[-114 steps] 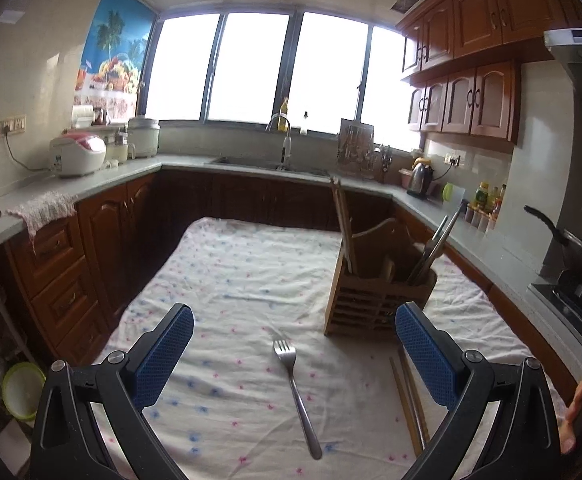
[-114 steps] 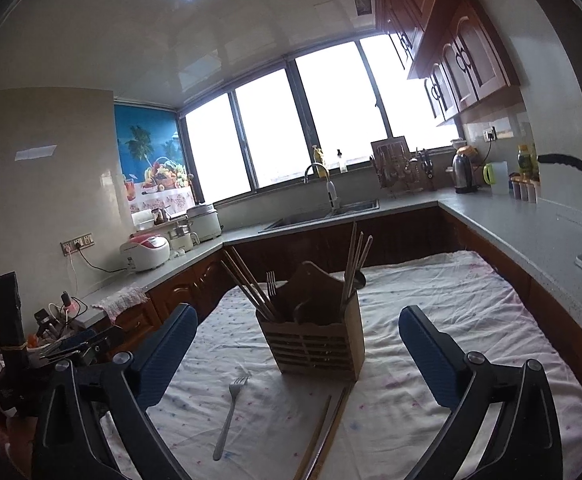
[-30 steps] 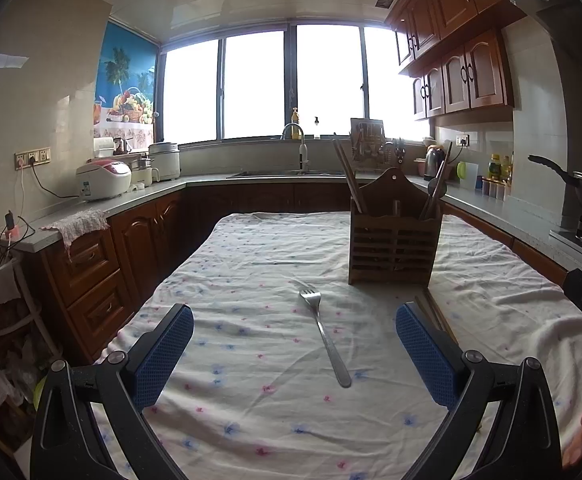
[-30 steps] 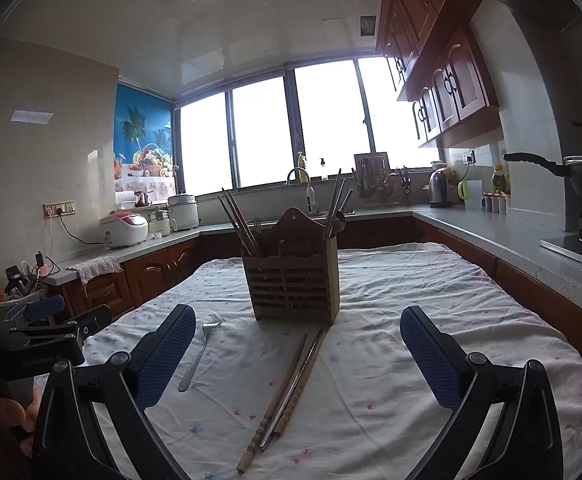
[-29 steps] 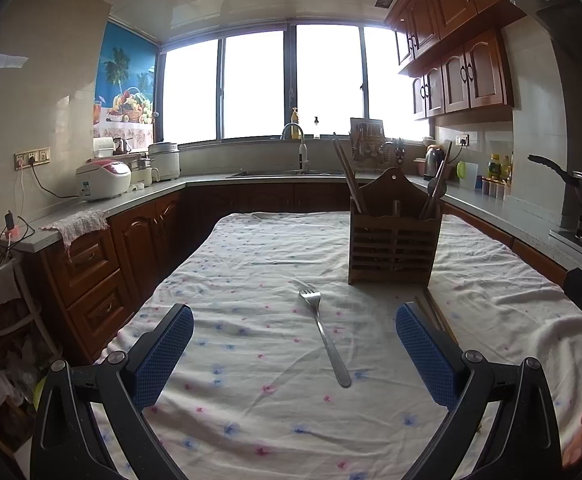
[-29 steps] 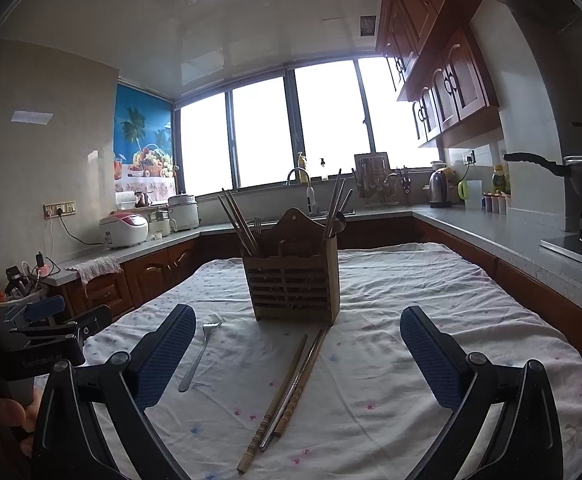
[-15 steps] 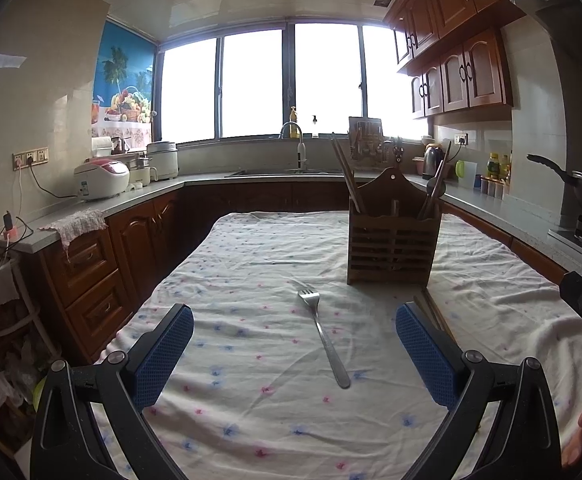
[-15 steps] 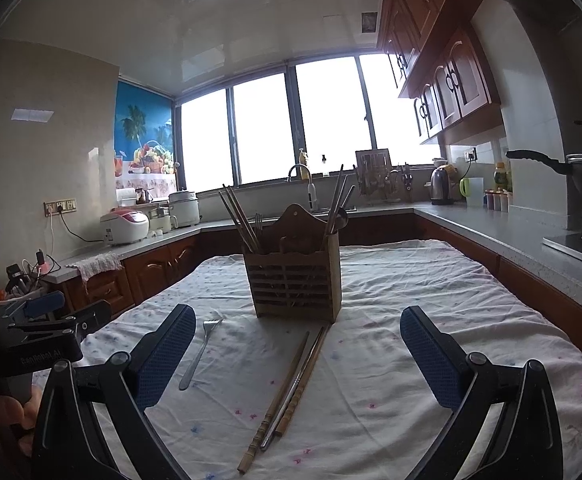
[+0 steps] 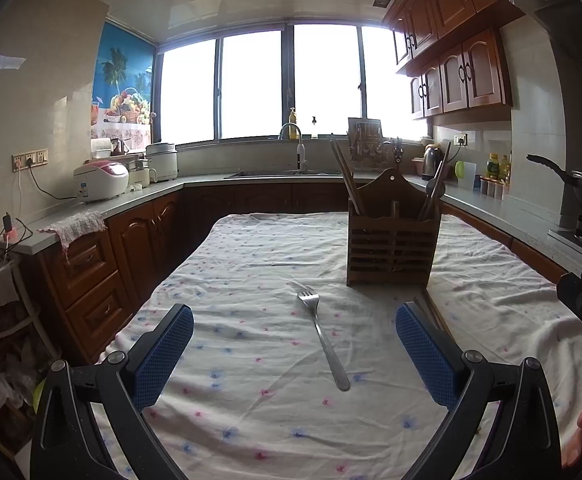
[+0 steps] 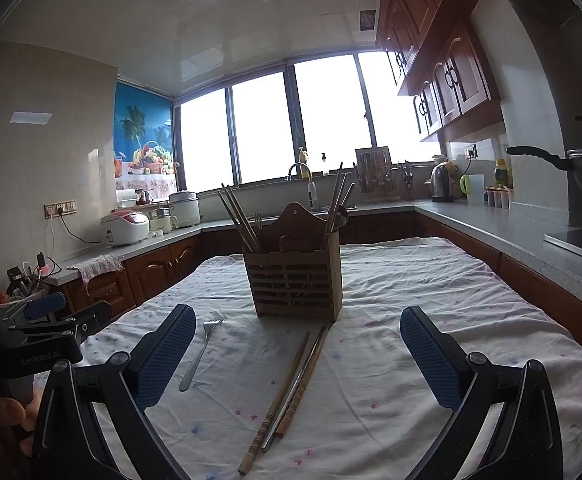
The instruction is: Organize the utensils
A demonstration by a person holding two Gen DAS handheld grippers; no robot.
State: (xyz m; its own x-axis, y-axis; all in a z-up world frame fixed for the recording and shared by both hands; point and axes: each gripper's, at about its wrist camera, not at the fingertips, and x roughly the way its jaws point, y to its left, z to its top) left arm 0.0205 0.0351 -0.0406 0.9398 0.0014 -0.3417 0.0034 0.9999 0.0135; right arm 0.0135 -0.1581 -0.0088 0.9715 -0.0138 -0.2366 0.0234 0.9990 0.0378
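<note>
One fork (image 9: pixel 323 338) lying near-left of one wooden holder (image 10: pixel 295 280), three loose chopsticks (image 10: pixel 291 388) near it, left gripper (image 9: pixel 294 354) and right gripper (image 10: pixel 297 354) both spread wide, empty

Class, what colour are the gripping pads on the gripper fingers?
Blue, with a fine dotted texture; the pads show best in the left wrist view.

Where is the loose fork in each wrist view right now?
Left wrist: the fork lies centre frame on the tablecloth, between the open fingers, tines toward the wooden utensil holder.
Right wrist: fork lies lower left, beside the left fingertip.
Shared landmark: the wooden utensil holder.
</note>
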